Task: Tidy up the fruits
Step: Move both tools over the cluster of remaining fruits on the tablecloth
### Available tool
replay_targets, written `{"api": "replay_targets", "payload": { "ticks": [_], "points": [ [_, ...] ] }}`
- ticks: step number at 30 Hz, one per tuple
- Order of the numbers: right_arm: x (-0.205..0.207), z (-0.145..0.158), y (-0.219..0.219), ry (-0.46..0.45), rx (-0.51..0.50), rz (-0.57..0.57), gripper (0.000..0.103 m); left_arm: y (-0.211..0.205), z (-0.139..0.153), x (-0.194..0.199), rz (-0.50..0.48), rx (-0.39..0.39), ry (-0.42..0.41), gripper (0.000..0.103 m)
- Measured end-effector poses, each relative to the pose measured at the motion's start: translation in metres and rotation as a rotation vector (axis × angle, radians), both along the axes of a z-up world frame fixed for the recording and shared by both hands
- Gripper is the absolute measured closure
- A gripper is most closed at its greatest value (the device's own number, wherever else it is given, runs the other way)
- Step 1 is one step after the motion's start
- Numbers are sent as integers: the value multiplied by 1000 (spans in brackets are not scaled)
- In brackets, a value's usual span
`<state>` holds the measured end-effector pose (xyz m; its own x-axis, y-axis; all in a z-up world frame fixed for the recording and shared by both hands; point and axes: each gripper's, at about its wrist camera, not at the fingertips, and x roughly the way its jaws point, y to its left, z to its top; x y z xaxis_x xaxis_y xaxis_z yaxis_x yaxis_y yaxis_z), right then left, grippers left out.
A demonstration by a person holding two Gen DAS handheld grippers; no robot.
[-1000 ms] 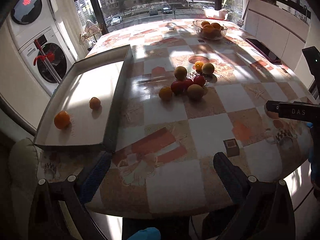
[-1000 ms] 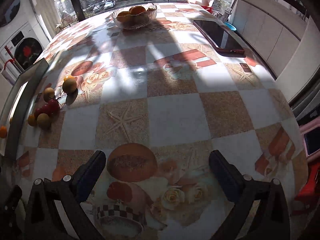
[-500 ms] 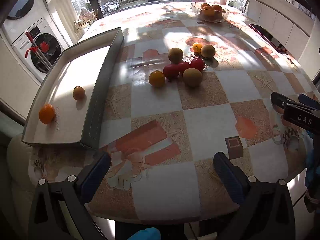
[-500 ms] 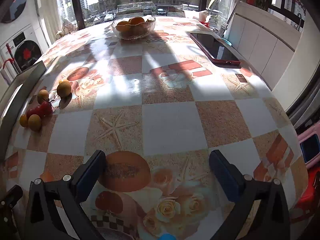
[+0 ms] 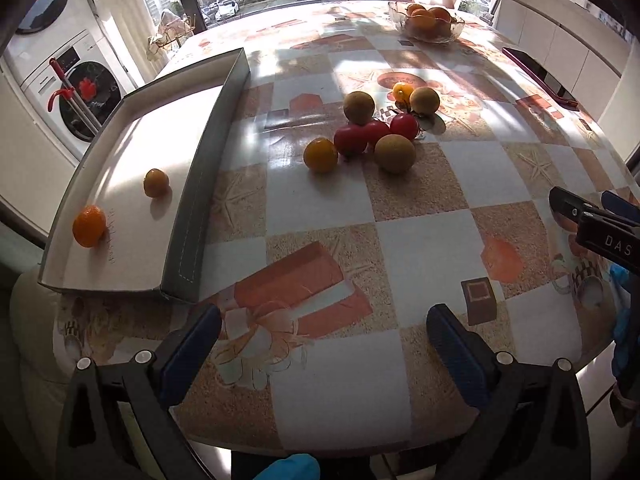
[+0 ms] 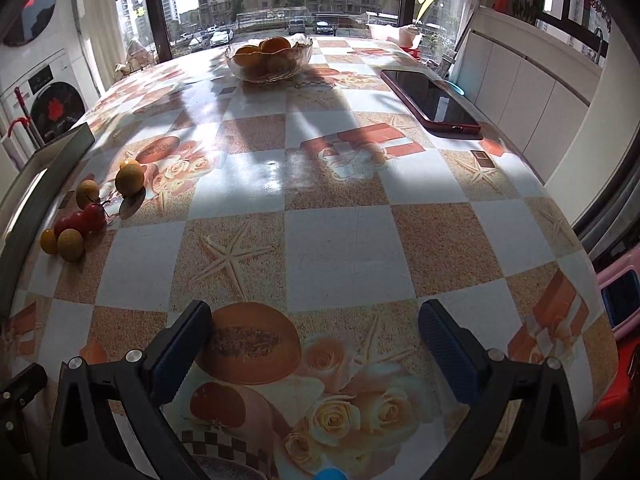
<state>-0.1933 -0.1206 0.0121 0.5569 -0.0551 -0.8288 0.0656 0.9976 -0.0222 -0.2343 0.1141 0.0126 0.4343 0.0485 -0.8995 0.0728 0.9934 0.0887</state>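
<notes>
Several loose fruits (image 5: 372, 132) lie clustered mid-table: three red tomatoes (image 5: 350, 140), brownish round fruits (image 5: 394, 153) and an orange (image 5: 320, 155). The same cluster of fruits (image 6: 76, 220) shows at the left of the right wrist view. A grey tray (image 5: 208, 160) on the left holds an orange (image 5: 89, 226) and a small brownish fruit (image 5: 156, 182). My left gripper (image 5: 324, 344) is open over the near table edge, empty. My right gripper (image 6: 314, 340) is open too, empty, and appears in the left wrist view as the right gripper (image 5: 588, 216) at the table's right edge.
A glass bowl (image 6: 269, 60) of oranges stands at the far end. A dark phone in a red case (image 6: 430, 100) lies at the right. Washing machines (image 5: 64, 92) stand left of the table, white cabinets (image 6: 532, 92) to the right. A patterned cloth covers the table (image 6: 344, 248).
Both grippers have tilted and moved toward the table, so the fruit cluster and tray appear closer. The right gripper shifted forward at the right edge. No fruit moved.
</notes>
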Motion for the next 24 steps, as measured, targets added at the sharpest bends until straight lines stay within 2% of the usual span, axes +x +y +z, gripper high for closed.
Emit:
{"api": "replay_targets", "payload": {
  "ticks": [6, 12, 19, 24],
  "points": [
    [4, 1, 0, 26, 0, 4, 0, 4, -4, 5, 3, -17, 13, 0],
    [15, 2, 2, 87, 4, 17, 0, -5, 2, 24, -15, 43, -25, 0],
    [36, 2, 23, 137, 19, 114, 0, -5, -3, 59, 21, 11, 1, 0],
    [61, 10, 39, 145, 149, 163, 0, -1, 29, 72, 18, -6, -83, 0]
  ]
}}
